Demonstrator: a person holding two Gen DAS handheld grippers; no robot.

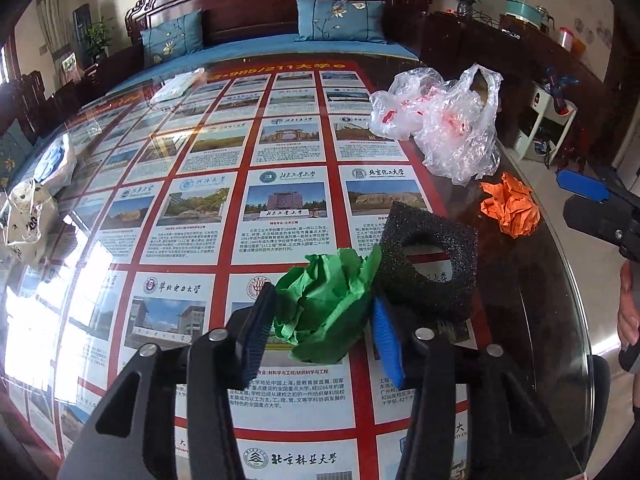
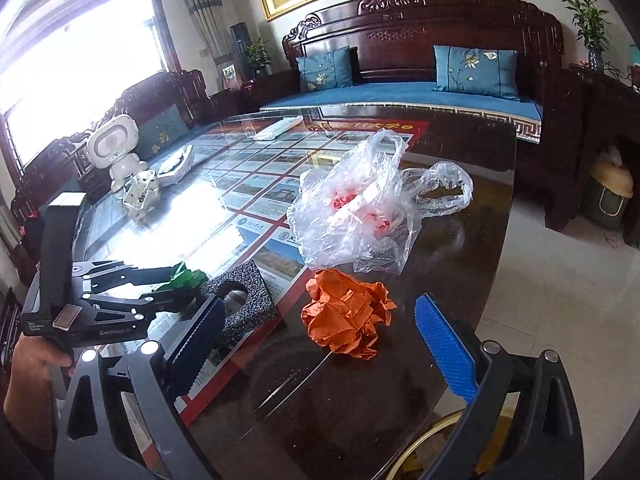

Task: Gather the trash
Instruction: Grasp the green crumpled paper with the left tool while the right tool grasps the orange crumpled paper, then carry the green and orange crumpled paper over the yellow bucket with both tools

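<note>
A crumpled green paper ball (image 1: 324, 308) lies on the glass table between the fingers of my left gripper (image 1: 320, 320); the fingers touch its sides, closed on it. It also shows in the right wrist view (image 2: 182, 278). A black foam block with a hole (image 1: 428, 260) (image 2: 244, 300) sits just right of it. A crumpled orange paper ball (image 1: 510, 210) (image 2: 348, 324) lies ahead of my right gripper (image 2: 320, 340), which is open and empty. A clear plastic bag (image 1: 444, 120) (image 2: 356, 204) lies beyond.
The glass table (image 1: 200, 200) covers a poster of universities. A white toy robot (image 2: 118, 152), a remote (image 2: 278, 128) and a crumpled wrapper (image 1: 28, 216) sit at the left and far side. The table edge (image 2: 496, 280) runs at the right. A sofa stands behind.
</note>
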